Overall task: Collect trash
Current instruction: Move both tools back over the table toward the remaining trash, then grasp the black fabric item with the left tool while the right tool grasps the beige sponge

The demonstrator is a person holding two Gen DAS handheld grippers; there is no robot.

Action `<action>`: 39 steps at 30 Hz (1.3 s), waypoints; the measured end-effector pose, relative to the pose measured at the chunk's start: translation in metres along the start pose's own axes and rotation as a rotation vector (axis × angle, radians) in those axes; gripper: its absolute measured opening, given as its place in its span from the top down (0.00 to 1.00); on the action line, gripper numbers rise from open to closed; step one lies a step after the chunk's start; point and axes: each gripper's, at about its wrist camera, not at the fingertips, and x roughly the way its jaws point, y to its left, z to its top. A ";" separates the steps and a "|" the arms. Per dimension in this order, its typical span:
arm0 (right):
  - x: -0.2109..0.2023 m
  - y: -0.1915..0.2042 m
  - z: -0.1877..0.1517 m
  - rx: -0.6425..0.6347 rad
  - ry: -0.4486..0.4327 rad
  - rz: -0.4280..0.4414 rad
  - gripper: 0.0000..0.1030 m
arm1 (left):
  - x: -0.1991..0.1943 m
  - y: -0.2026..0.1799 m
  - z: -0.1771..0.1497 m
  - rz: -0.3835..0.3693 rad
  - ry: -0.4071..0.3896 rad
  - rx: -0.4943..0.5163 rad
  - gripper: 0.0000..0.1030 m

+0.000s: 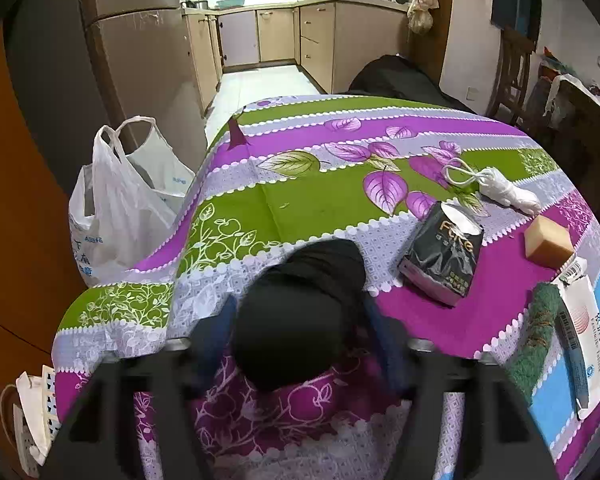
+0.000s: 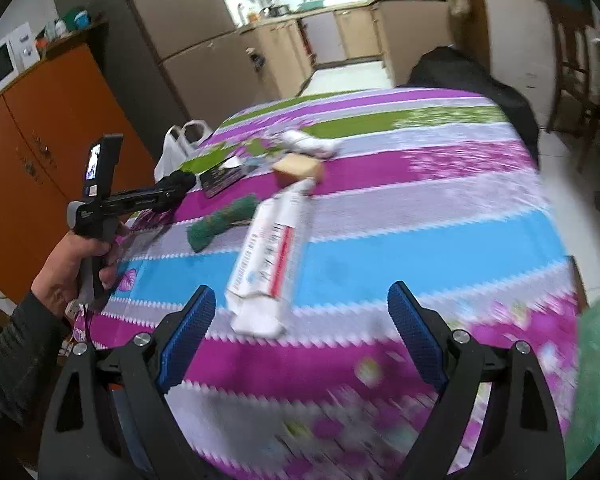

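My left gripper [image 1: 300, 312] is shut on a black crumpled wad [image 1: 300, 304] and holds it over the near left of the table [image 1: 292, 208]. It also shows in the right wrist view [image 2: 180, 182]. My right gripper [image 2: 300, 316] is open and empty, just above a white torn box [image 2: 268, 256]. On the table lie a black packet [image 1: 444, 256], a tied white bag [image 1: 504, 188], a tan sponge block [image 1: 548, 240], a green scrubber [image 1: 536, 340] and the white box [image 1: 580, 332].
A white plastic bag [image 1: 116, 208] stands open off the table's left edge. An orange cabinet [image 2: 40, 160] and a fridge [image 1: 148, 72] are on the left. A dark chair [image 1: 396, 80] stands behind the table. A green bag [image 2: 596, 380] is at the right.
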 end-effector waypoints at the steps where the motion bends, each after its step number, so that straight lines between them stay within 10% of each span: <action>1: 0.009 0.006 0.003 -0.011 0.008 0.002 0.18 | -0.001 -0.001 -0.001 0.004 -0.009 0.006 0.44; 27: 0.151 0.005 0.110 -0.179 0.156 -0.132 0.41 | -0.041 -0.029 -0.005 -0.157 -0.106 -0.051 0.45; 39: 0.096 0.021 0.107 -0.155 -0.023 -0.126 0.60 | -0.063 -0.033 -0.006 -0.147 -0.151 -0.109 0.45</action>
